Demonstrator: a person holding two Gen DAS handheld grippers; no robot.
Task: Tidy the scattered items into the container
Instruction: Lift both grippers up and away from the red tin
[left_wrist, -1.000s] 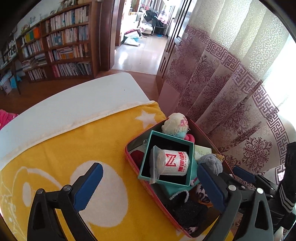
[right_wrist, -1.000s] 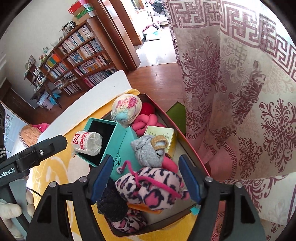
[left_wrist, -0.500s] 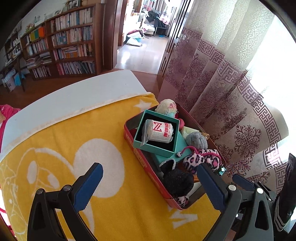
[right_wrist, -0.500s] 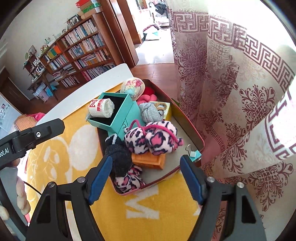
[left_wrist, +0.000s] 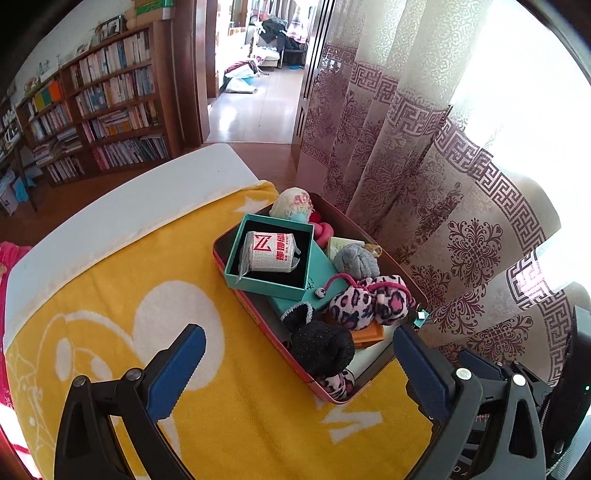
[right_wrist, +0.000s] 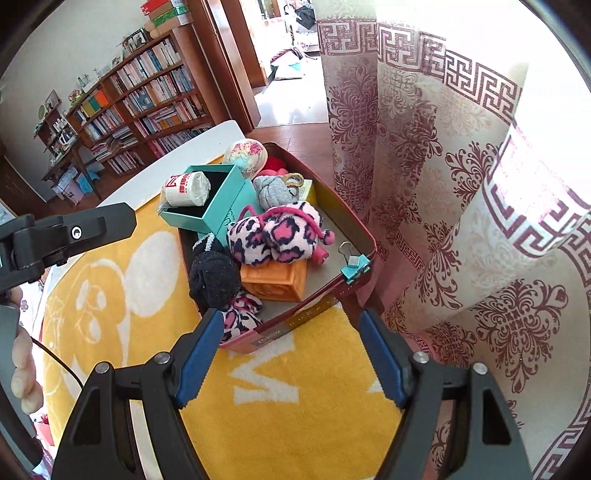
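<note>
A red tin container sits on the yellow towel at the table's far right edge, full of items. A teal box on top holds a white roll with red print. Beside it lie a pink leopard plush, a black knit item, a grey knit ball, an orange block and a floral ball. My left gripper and right gripper are open and empty, held back above the towel short of the tin.
A yellow towel with white figures covers the white table. A patterned curtain hangs right behind the tin. A teal binder clip sits on the tin's rim. Bookshelves stand across the room.
Both grippers have pulled back and up from the tin, so it looks smaller and farther. The items in the tin have not moved.
</note>
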